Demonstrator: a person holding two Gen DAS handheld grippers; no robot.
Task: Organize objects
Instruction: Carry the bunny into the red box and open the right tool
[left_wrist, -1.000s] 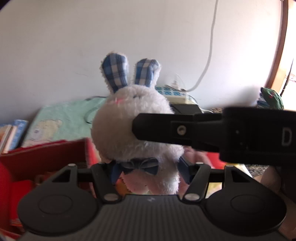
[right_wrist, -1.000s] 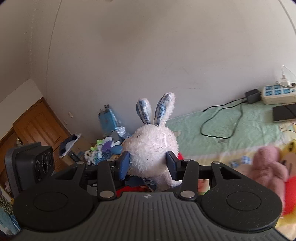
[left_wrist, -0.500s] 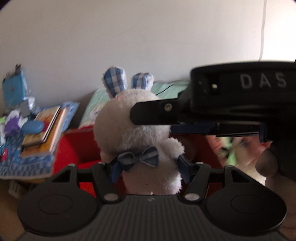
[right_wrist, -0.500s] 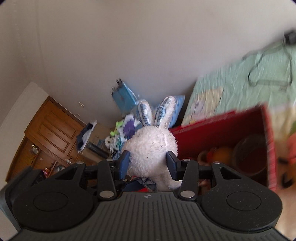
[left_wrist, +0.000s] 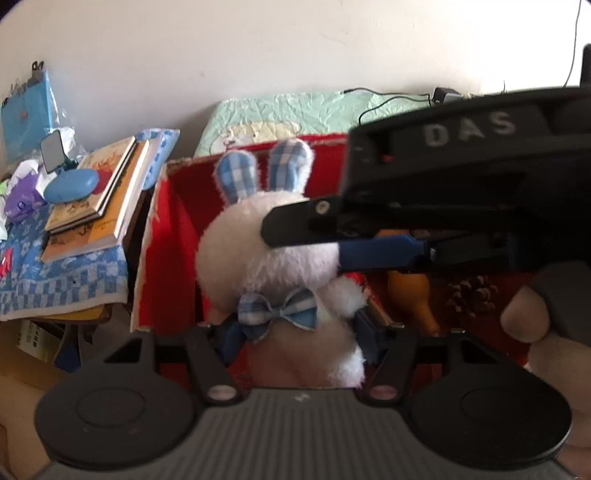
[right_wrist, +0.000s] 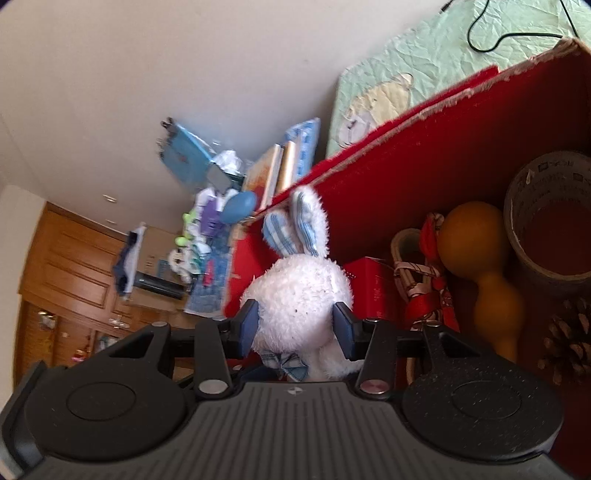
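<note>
A white plush bunny with blue checked ears and bow tie hangs over the open red box. My left gripper is shut on its lower body. My right gripper is shut on its head, and its black body crosses the left wrist view from the right. In the right wrist view the bunny is inside the box, near its left end.
The box holds a yellow gourd, a tape roll, a pine cone, red ribbon and a small red box. Books and a blue case lie on a checked cloth left of it. A green mat lies behind.
Both grippers have carried the bunny from above the bed to over the red box and lowered it into the left end. Both stay shut on it.
</note>
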